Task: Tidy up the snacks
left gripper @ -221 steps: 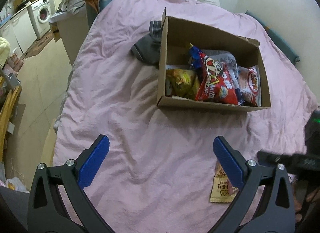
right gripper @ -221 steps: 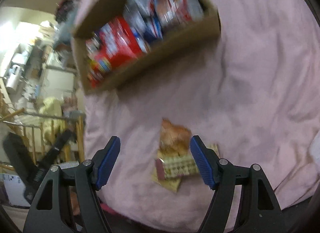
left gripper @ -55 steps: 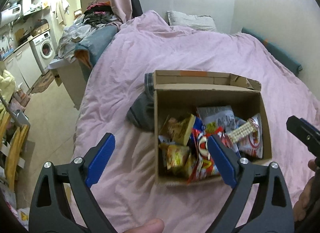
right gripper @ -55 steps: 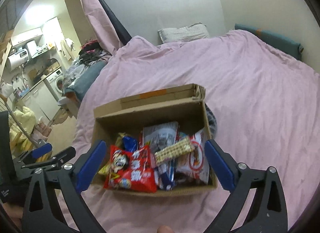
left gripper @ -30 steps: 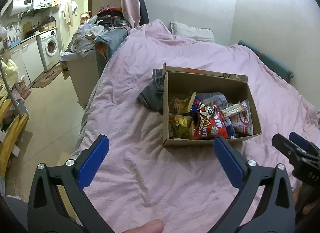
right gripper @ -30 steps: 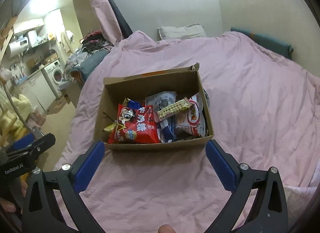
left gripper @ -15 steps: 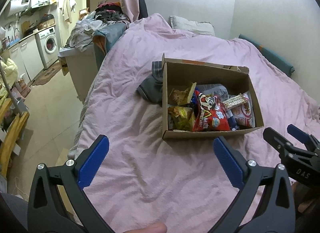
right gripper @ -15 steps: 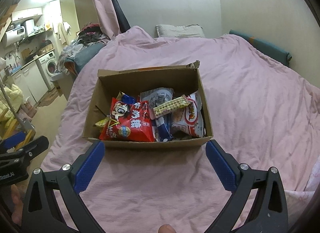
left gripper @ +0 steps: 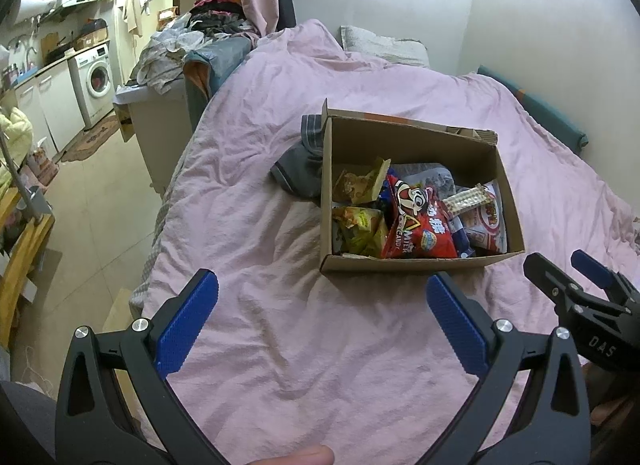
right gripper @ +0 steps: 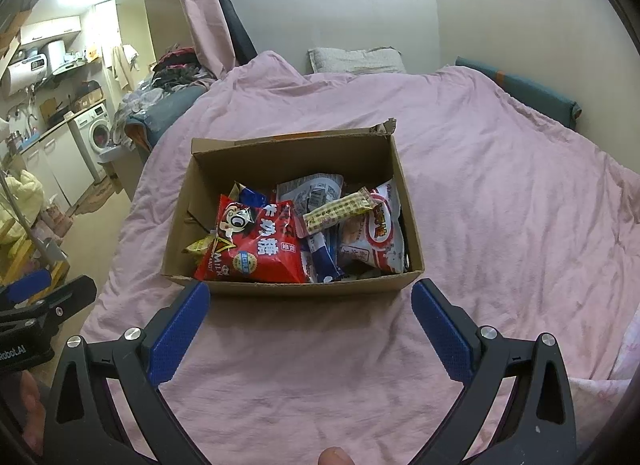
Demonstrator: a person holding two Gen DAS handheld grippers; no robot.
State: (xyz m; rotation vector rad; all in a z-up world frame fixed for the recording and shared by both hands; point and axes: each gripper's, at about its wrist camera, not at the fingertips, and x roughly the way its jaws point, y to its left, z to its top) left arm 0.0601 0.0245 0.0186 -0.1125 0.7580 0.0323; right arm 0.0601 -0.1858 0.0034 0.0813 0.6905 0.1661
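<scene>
An open cardboard box (left gripper: 404, 264) (right gripper: 292, 287) sits on the pink bed cover, holding several snack packs. A red candy bag (left gripper: 418, 229) (right gripper: 256, 243) lies at its front, a beige wafer bar (left gripper: 466, 198) (right gripper: 338, 209) on top, a white-and-red bag (right gripper: 378, 237) at the right, yellow packs (left gripper: 358, 225) at the left. My left gripper (left gripper: 322, 317) is open and empty, short of the box's near wall. My right gripper (right gripper: 310, 323) is open and empty just before the front wall. Each gripper shows at the edge of the other's view.
A grey garment (left gripper: 298, 171) lies against the box's left side. The bed (right gripper: 500, 193) meets walls at the back and right, with a pillow (right gripper: 354, 59) at the head. Left of the bed are floor, a clothes-piled cabinet (left gripper: 168, 105) and a washing machine (left gripper: 96, 79).
Both grippers stay open and empty, pulled back from over the box. Since half a second ago the views barely shift; the right gripper has edged slightly further into the left wrist view.
</scene>
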